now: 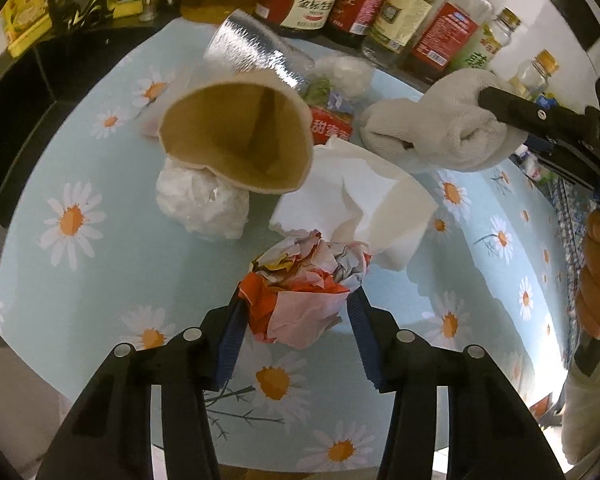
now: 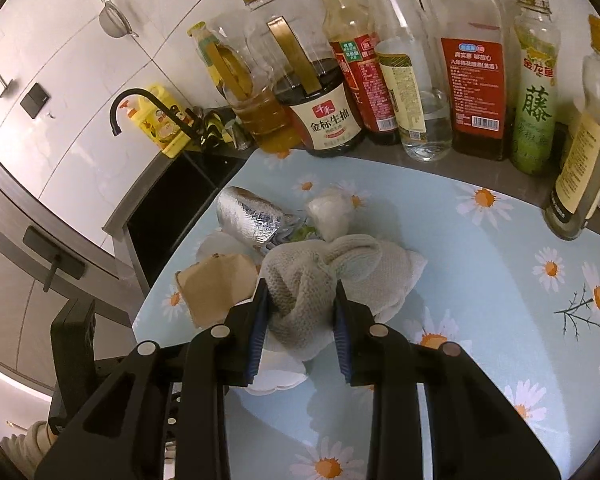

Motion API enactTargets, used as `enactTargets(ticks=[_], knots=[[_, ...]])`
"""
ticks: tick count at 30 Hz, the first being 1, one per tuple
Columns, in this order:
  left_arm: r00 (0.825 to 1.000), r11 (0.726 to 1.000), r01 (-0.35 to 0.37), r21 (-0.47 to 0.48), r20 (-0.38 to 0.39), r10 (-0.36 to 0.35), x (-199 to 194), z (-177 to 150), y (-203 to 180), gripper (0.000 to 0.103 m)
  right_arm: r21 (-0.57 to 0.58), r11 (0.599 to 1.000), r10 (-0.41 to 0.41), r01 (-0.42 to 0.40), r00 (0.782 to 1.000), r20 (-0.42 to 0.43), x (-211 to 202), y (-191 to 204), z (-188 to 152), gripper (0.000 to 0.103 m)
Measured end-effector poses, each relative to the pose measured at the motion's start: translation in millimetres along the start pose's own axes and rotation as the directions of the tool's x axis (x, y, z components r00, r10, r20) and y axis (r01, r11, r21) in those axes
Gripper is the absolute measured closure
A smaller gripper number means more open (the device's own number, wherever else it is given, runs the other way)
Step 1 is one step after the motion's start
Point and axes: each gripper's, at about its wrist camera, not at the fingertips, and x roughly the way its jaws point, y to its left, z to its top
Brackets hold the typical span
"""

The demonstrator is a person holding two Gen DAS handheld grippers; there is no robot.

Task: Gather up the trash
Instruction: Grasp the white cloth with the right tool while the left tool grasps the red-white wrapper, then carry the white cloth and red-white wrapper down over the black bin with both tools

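Trash in left jaws: crumpled paper wad (image 1: 300,292), red, pink and white, pinched between the blue pads (image 1: 231,340) of the left gripper (image 1: 296,320); closed on it, apparently just off the daisy-print tablecloth (image 1: 100,280).
Trash in right jaws: knotted grey cloth bundle (image 2: 308,280), squeezed between the pads of the right gripper (image 2: 300,320); gripping it above a white napkin (image 2: 276,372).
Just beyond left jaws: folded white tissue (image 1: 372,216) touching the wad's far edge.
Further out: brown paper cone (image 1: 240,140) lying open-mouthed on a white plastic ball (image 1: 202,204); silver foil pouch (image 1: 252,52), red packet (image 1: 332,126) and a second white wad (image 1: 348,74) behind.
Back edge: row of sauce and oil bottles (image 2: 380,80) standing close to the litter; black sink (image 2: 172,200) and faucet (image 2: 140,108) to the left.
Risk, wad: loose outer sheets likely to peel away and drop, grip sitting low on one side only.
Risk, tissue: may drag along with the wad, contact at the edge.
Risk, bundle: soft knit could slip out through the pads if tilted.
Risk, bottles: wide swing toward remaining litter could knock one over.
Risk, arms: both working the same small heap, collision possible.
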Motion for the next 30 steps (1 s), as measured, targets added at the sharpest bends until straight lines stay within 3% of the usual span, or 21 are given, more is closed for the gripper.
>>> enactTargets(ticks=[6,13,21,30], knots=[[1.000,1.000,0.016,0.003,0.027,-0.016,-16,-3,10,0.056,0.009,1.000,-0.019,0.019,0.999,0.027,-13,9,-8,0.072],[0.996,0.996,0.070,0.052,0.046,-0.073,-35,-14,25,0.056,0.033,0.995,-0.099,0.097,0.993,0.069,-30,31,-23,0.072],[0.983,0.983,0.152,0.105,0.086,-0.161,-67,-36,56,0.056,0.076,0.983,-0.175,0.169,0.981,0.086,-39,86,-54,0.072],[0.973,0.969,0.191,0.157,0.101,-0.208,-94,-54,97,0.056,0.114,0.975,-0.200,0.192,0.978,0.061,-18,149,-93,0.072]])
